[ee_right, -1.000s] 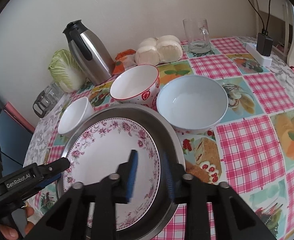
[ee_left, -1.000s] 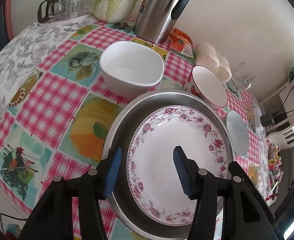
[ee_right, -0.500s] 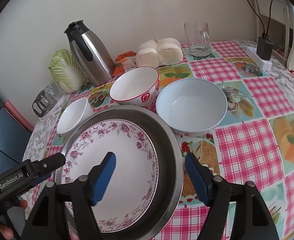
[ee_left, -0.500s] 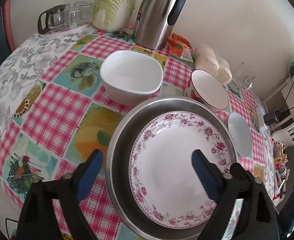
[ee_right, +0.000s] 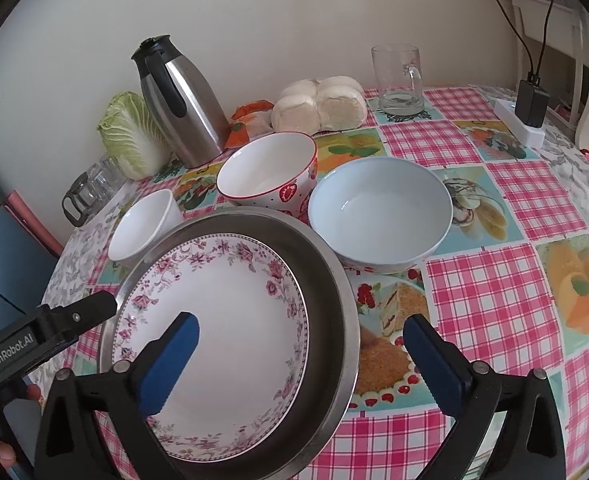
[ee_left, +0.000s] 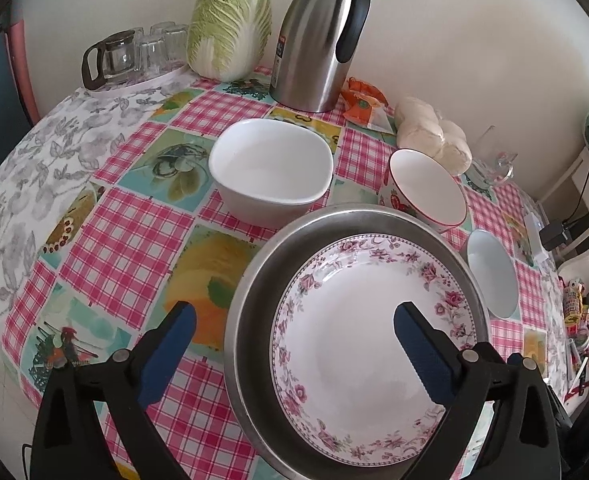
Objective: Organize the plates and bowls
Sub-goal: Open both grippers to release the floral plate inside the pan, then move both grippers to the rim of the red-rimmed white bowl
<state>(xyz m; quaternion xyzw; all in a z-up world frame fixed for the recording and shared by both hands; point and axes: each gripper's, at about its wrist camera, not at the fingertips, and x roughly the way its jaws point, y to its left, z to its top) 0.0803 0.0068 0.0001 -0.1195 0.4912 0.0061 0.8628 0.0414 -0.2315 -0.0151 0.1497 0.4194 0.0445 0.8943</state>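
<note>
A floral-rimmed plate lies inside a steel basin on the checked tablecloth. Behind it stand a white square bowl, a red-rimmed strawberry bowl and a pale blue bowl. My left gripper is open and empty, straddling the basin's left rim. My right gripper is open and empty, straddling the basin's right rim. The left gripper's body also shows in the right wrist view.
At the back stand a steel thermos, a cabbage, a tray of glasses, steamed buns, an orange packet and a glass mug. A power strip lies far right.
Both grippers have opened wide and drawn back a little from the plate. The plate stays in the steel basin.
</note>
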